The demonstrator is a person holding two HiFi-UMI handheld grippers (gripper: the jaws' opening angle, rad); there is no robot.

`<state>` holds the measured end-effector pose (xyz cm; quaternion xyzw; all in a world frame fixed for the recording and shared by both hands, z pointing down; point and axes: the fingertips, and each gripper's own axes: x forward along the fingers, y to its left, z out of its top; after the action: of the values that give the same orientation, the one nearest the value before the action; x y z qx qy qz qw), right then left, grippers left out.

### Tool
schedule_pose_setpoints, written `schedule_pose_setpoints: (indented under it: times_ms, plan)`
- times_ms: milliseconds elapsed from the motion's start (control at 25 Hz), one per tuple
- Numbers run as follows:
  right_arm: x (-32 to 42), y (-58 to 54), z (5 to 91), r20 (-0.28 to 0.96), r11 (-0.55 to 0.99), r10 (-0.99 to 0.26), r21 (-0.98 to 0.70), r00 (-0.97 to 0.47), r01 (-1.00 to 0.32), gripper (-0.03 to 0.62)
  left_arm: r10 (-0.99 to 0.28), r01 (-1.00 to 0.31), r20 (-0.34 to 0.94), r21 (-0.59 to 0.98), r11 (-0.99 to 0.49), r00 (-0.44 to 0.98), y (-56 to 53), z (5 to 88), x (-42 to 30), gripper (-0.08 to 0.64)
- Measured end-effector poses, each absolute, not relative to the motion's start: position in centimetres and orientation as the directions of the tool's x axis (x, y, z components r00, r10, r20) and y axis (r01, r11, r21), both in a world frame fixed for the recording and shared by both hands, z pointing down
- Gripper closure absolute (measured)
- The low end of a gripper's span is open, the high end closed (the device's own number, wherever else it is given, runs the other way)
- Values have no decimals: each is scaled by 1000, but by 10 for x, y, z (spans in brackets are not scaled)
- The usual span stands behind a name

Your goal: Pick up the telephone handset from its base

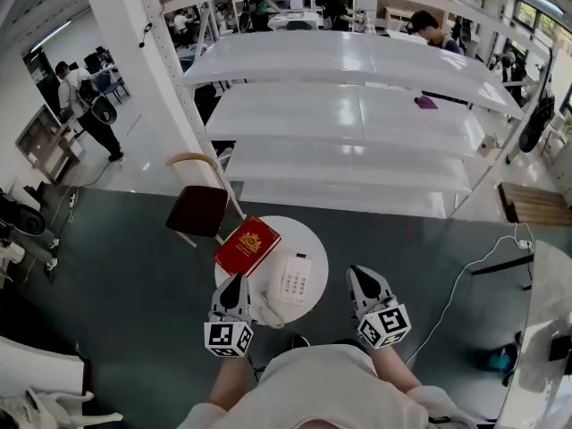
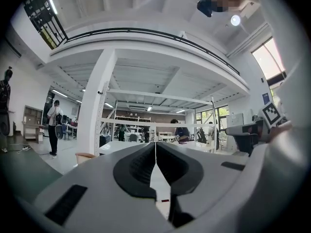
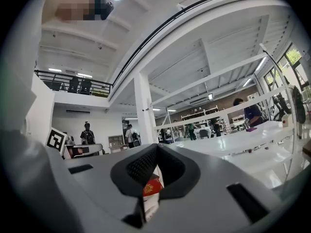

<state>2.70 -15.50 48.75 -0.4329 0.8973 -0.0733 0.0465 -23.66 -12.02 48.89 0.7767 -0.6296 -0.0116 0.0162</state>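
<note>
A white telephone [image 1: 294, 280] with a keypad sits on a small round white table [image 1: 308, 233]. Its white handset [image 1: 265, 311] lies along the base's left side. A red book [image 1: 247, 245] rests on the table's left part; it also shows through the gap under the jaws in the right gripper view as the red book [image 3: 151, 186]. My left gripper [image 1: 237, 278] [image 2: 155, 143] is shut and empty, level, just left of the handset. My right gripper [image 1: 360, 273] [image 3: 156, 147] is shut and empty, off the table's right edge.
A wooden chair with a dark red seat [image 1: 198, 211] stands behind the table on the left. White shelving [image 1: 357, 114] fills the space beyond, beside a white pillar [image 1: 134, 52]. A white cable [image 1: 465, 275] runs over the dark floor at right. People stand far off.
</note>
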Motion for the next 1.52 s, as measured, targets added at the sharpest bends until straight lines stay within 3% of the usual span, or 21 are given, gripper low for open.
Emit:
schedule_pose_setpoints:
  times_ms: [680, 1520]
  plan:
    - [28, -228, 476, -2, 670, -733, -179, -681, -721, 584, -990, -989, 39, 67, -135, 138, -185, 489, -225, 535]
    - [38, -229, 490, 26, 679, -713, -222, -700, -700, 584, -986, -989, 114, 105, -106, 117, -185, 516, -211, 535]
